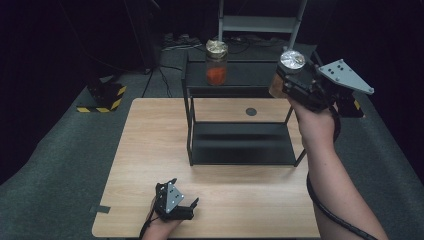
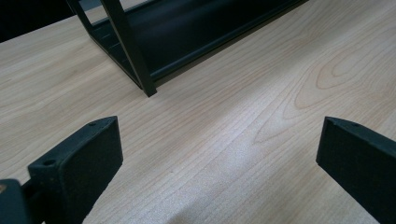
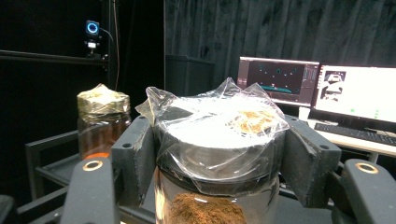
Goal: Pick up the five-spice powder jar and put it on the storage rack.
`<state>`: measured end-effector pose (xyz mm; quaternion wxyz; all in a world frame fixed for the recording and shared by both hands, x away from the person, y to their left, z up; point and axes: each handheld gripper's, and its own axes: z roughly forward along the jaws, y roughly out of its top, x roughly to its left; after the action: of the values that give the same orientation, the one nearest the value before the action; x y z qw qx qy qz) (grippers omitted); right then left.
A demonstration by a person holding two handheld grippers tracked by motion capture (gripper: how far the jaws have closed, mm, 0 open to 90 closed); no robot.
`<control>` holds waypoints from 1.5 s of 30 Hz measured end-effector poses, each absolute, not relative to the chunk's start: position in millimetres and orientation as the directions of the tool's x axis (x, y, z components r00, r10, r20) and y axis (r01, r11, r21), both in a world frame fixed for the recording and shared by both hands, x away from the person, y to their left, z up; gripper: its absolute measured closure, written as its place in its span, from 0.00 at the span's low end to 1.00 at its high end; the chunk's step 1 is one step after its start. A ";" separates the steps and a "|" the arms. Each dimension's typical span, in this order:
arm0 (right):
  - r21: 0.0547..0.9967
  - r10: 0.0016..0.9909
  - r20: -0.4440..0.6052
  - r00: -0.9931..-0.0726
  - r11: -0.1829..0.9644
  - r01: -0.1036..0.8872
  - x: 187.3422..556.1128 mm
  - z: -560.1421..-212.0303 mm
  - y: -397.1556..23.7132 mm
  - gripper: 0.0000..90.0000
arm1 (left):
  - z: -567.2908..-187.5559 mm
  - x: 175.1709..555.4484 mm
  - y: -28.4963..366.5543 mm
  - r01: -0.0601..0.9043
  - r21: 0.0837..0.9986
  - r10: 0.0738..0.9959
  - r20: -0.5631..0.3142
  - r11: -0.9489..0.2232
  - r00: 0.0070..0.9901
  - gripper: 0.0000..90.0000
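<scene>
My right gripper (image 1: 287, 79) is raised above the right end of the black two-level rack (image 1: 240, 75) and is shut on a glass jar (image 1: 289, 65) with a plastic-wrapped lid. In the right gripper view the jar (image 3: 219, 154) holds brown powder and its neck sits between the black pads (image 3: 135, 158). A second jar (image 1: 216, 62) with orange contents and a foil lid stands upright on the rack's top shelf; it appears as the jar (image 3: 102, 123) to the left behind. My left gripper (image 1: 186, 209) rests low over the table's front edge, open, with bare wood between its pads (image 2: 88, 158).
The wooden table (image 1: 150, 150) carries the rack at its back middle. A round dark grommet (image 1: 251, 111) lies under the top shelf. A yellow-and-black striped block (image 1: 102, 97) sits on the floor at left. Monitors (image 3: 355, 95) stand beyond the table.
</scene>
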<state>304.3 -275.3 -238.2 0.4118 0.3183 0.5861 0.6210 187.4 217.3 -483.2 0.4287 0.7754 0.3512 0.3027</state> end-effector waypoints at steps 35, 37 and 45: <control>0.993 0.895 -0.087 -0.437 0.041 -0.114 370.7 -237.0 -245.2 0.38 | -484.5 185.2 218.3 0.270 0.880 0.797 0.177 -0.391 0.578 0.01; 0.993 0.894 -0.083 -0.441 0.038 -0.110 372.3 -237.3 -245.2 0.38 | -484.5 185.2 218.3 0.269 0.880 0.796 0.178 -0.392 0.579 0.01; 0.994 0.895 -0.078 -0.440 0.037 -0.102 376.2 -239.2 -244.0 0.38 | -484.5 184.7 218.0 0.268 0.879 0.796 0.180 -0.394 0.578 0.01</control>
<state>376.2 -244.0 -239.2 0.4101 0.3348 0.5917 0.6080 184.7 218.0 -484.5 0.4312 0.7764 0.3426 0.3064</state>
